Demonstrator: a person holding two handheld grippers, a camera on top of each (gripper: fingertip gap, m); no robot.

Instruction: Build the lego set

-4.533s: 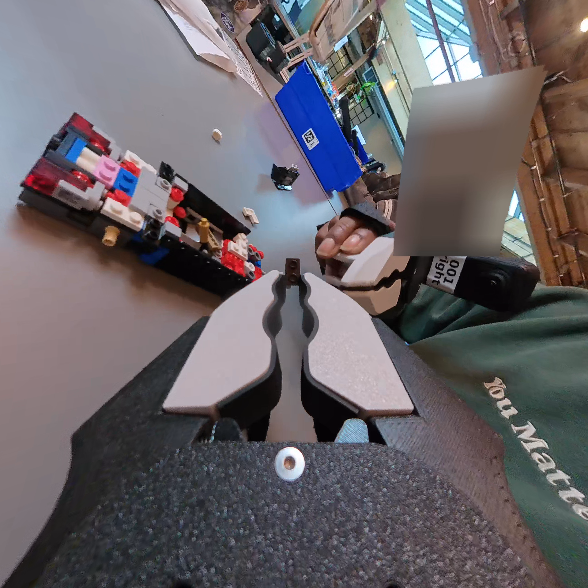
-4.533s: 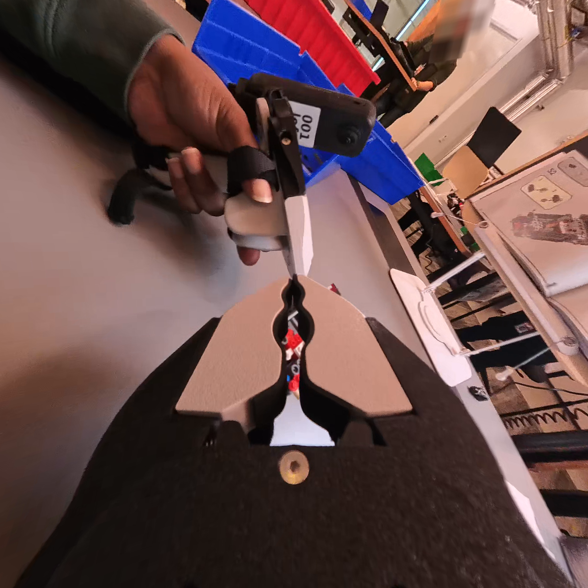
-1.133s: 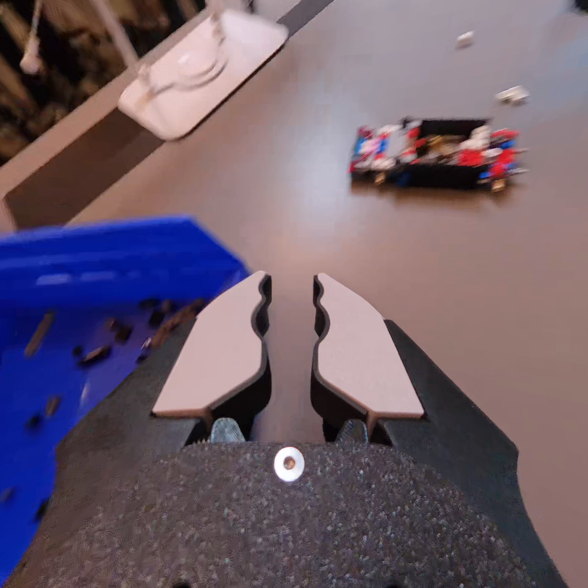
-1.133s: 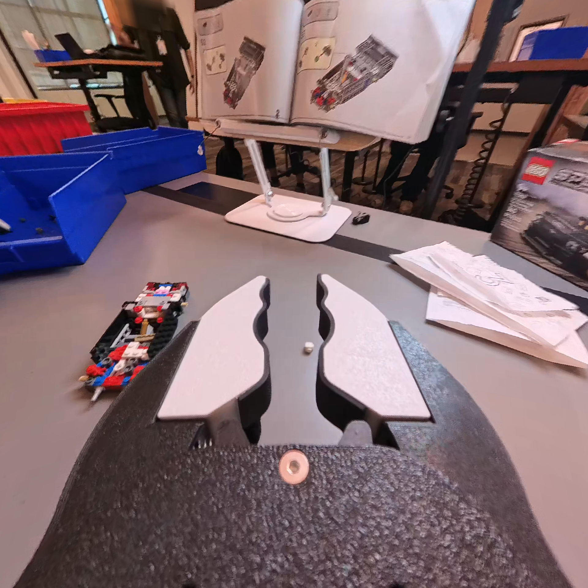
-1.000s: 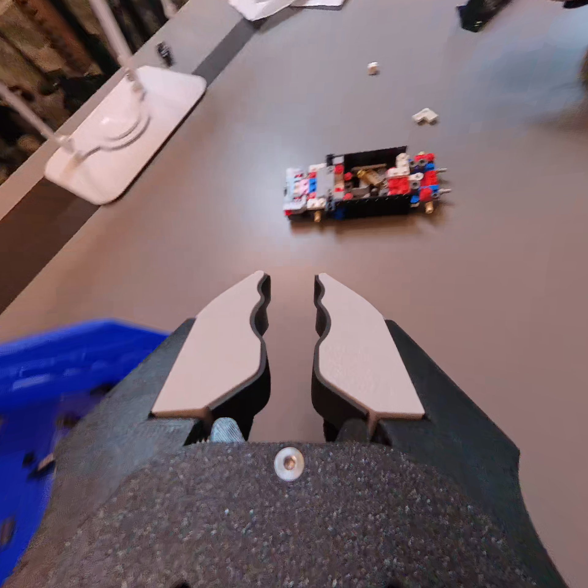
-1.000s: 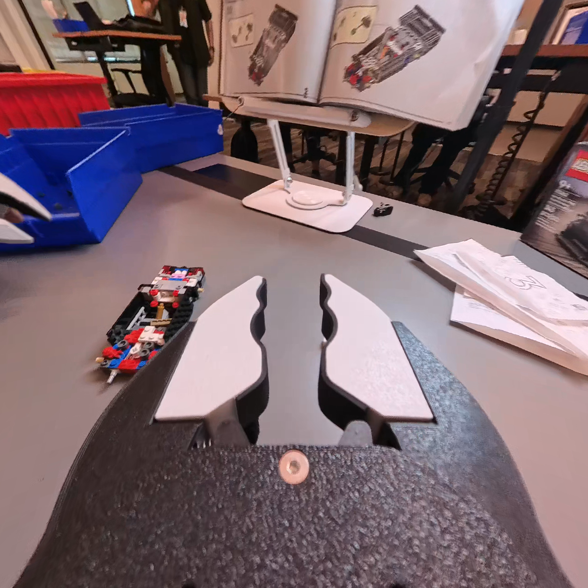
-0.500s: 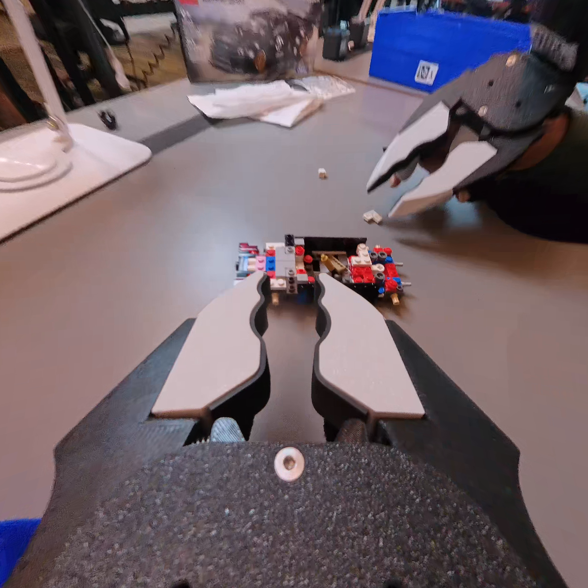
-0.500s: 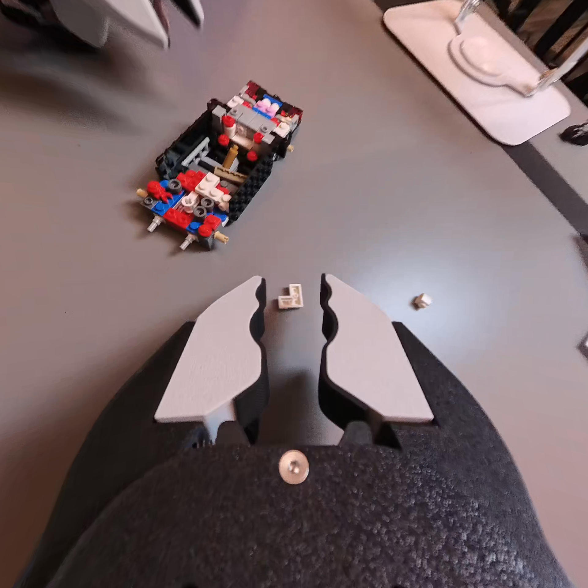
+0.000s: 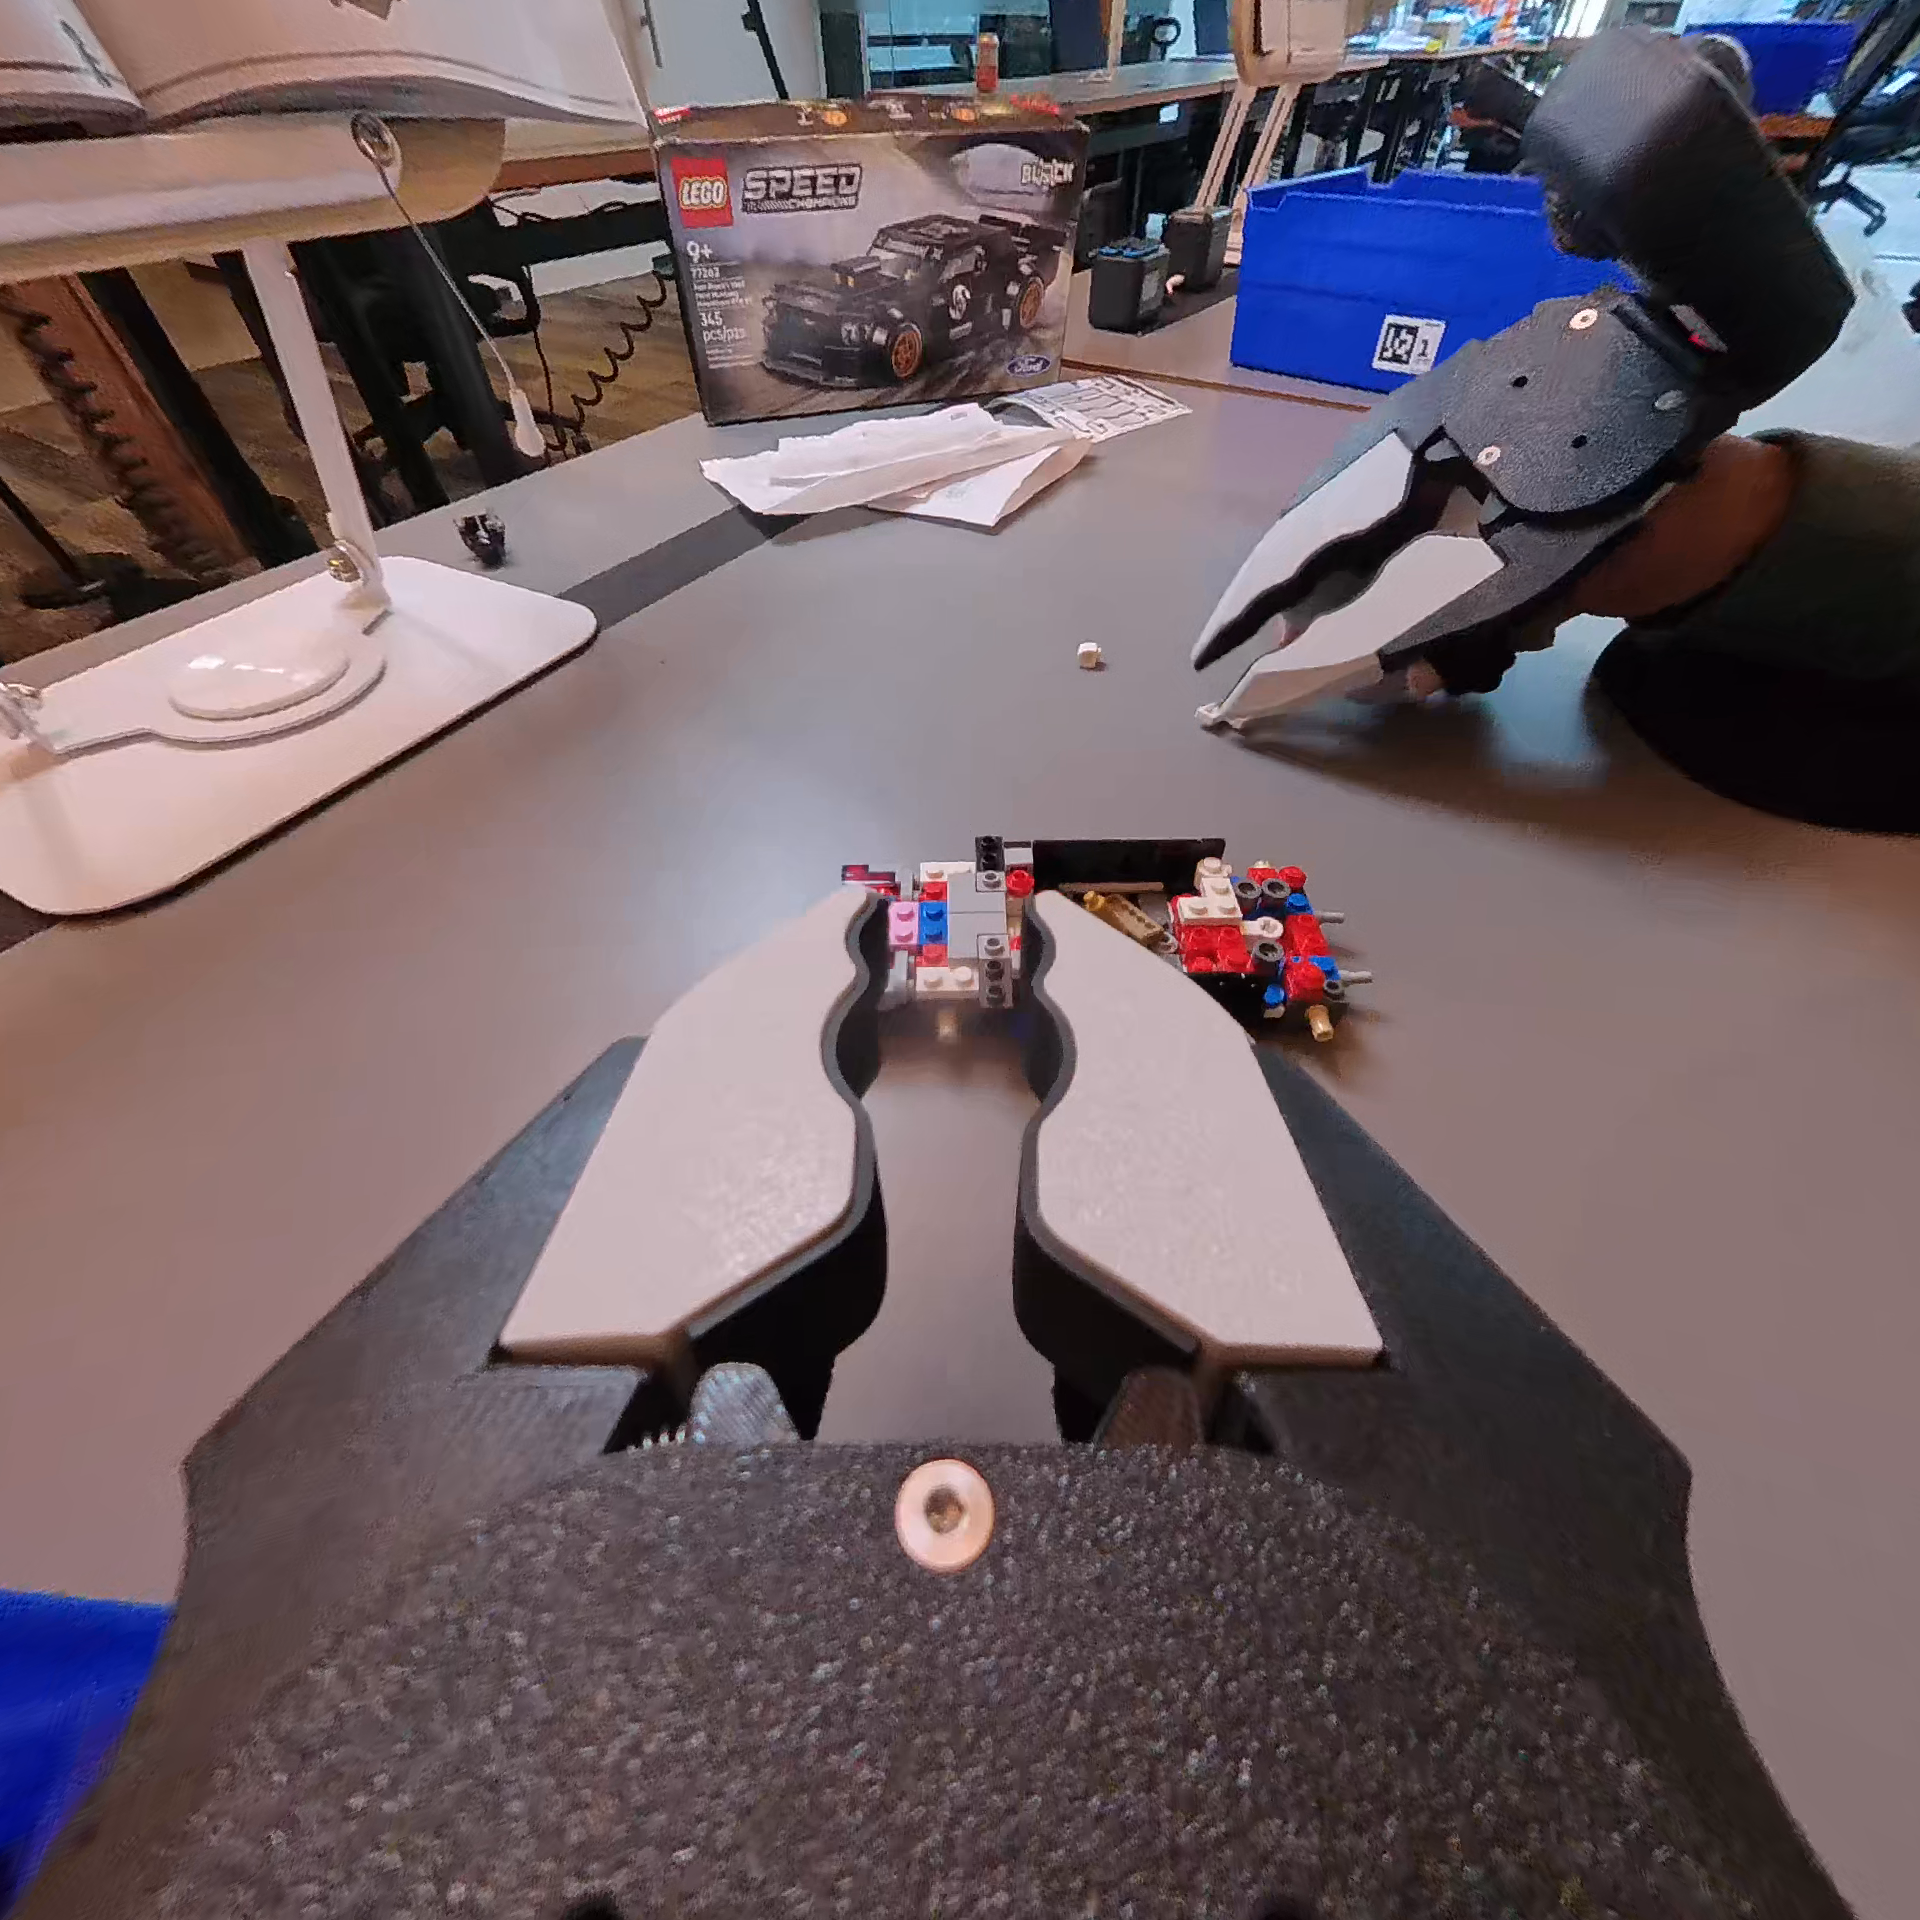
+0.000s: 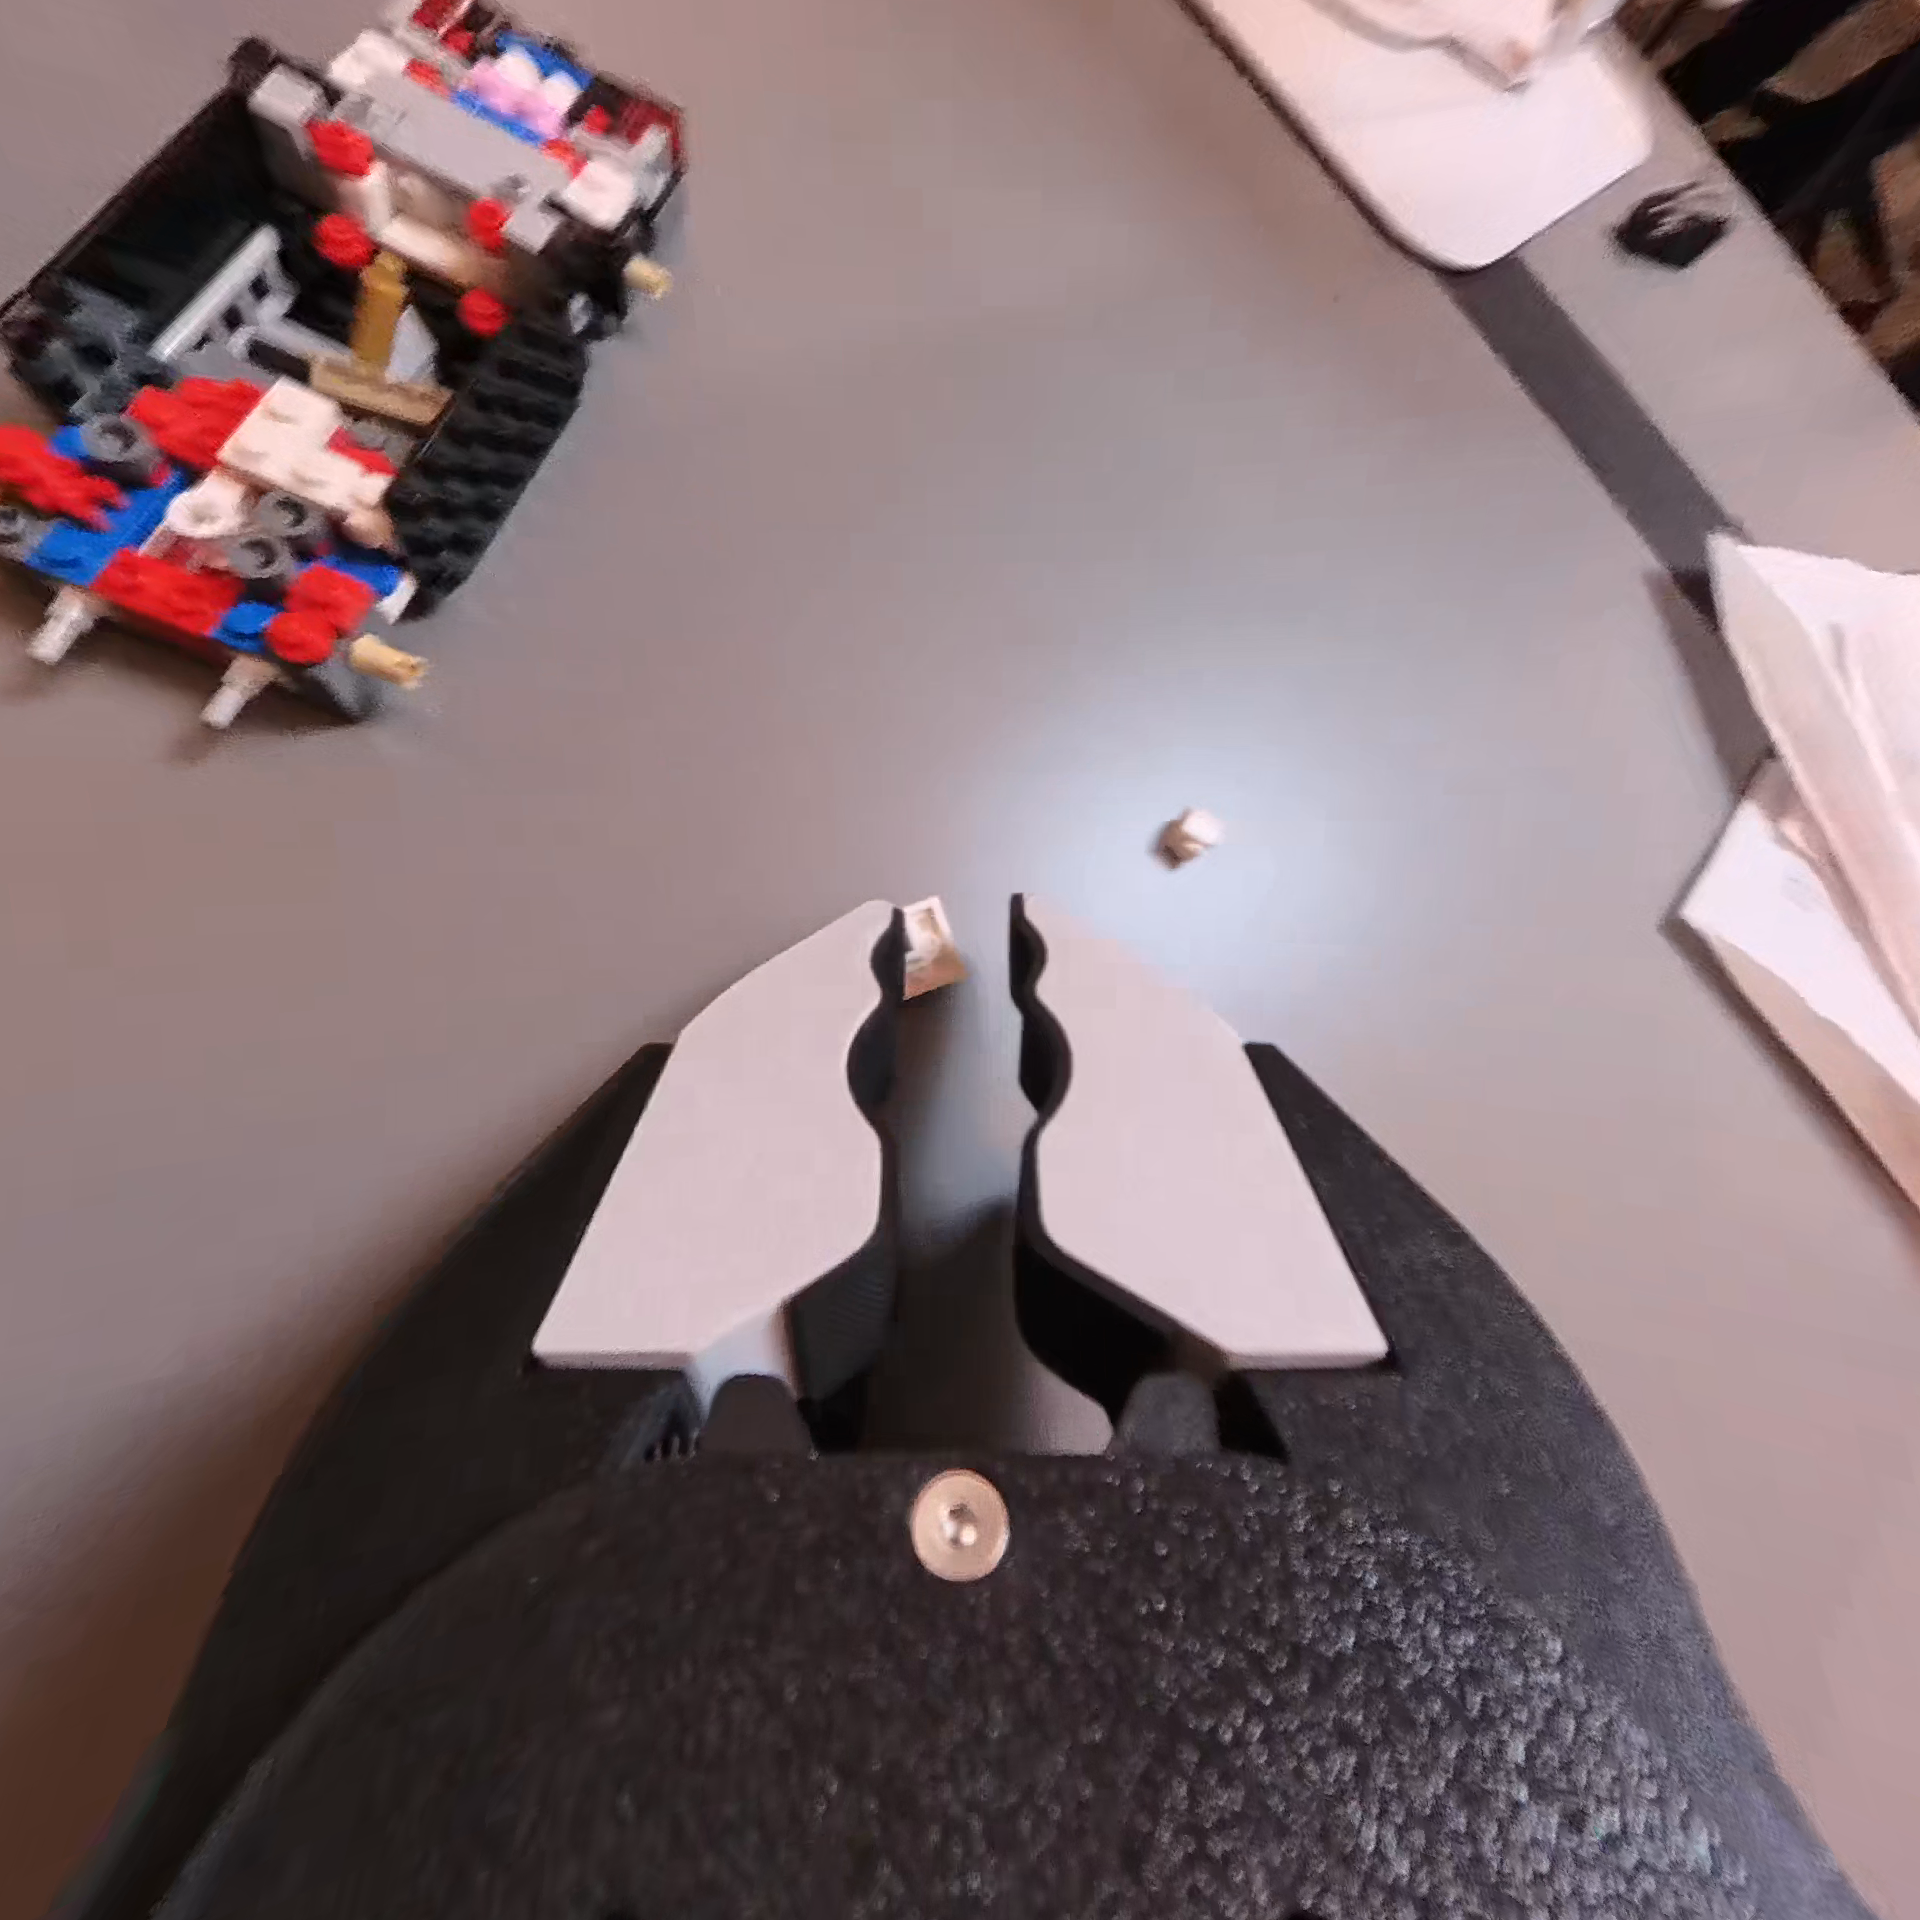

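Note:
The part-built lego car chassis, black with red, blue, white and pink bricks, lies on the grey table. My left gripper is open, its fingertips on either side of the chassis's grey and pink end, just short of it. My right gripper is open and low over the table, with a small white corner plate between its fingertips, against the left finger. The chassis also shows in the right wrist view, at the upper left. The right gripper shows in the left wrist view, tips on the table.
A tiny white stud lies just right of the right gripper; it also shows in the left wrist view. A white book-stand base, the lego box, paper bags and a blue bin stand at the back. About 20 centimetres separates my left fingertips from my right.
My left gripper has moved up to the chassis's end. My right gripper has dropped onto the white corner plate and its jaws have narrowed around it.

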